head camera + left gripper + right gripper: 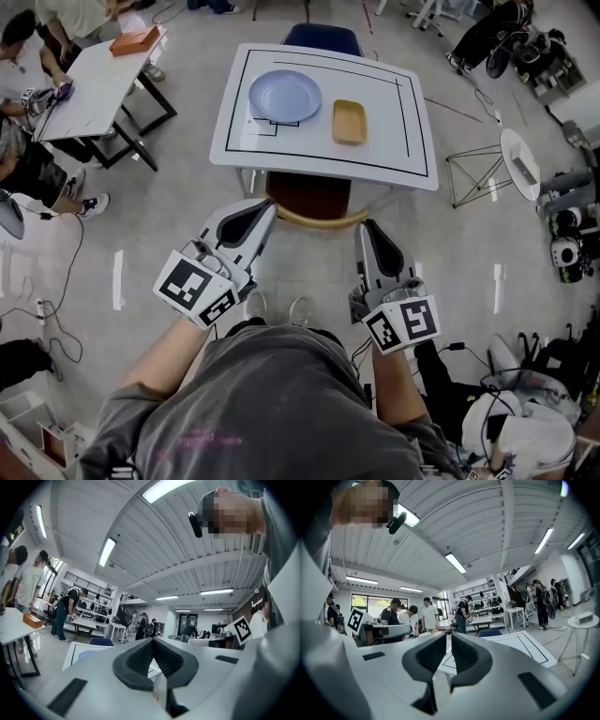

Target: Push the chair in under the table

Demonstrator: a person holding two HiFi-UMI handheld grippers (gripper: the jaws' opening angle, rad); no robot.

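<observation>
The chair (307, 199) has a brown seat and a curved wooden back. It stands at the near side of the white table (412, 141), with the front of its seat under the tabletop. My left gripper (267, 214) points at the left end of the chair back; its jaws are shut with nothing between them (152, 641). My right gripper (368, 230) is by the right end of the back, and its jaws (447, 637) stand a narrow gap apart, empty. Contact with the chair cannot be told. The gripper views look over the tabletop (520, 646).
A blue-grey plate (284, 96) and a yellow tray (349, 121) lie on the table. A blue chair (322, 37) stands at its far side. A second table (89, 89) with people is at left. A wire stand (478, 173), a round stool (518, 159) and gear are at right.
</observation>
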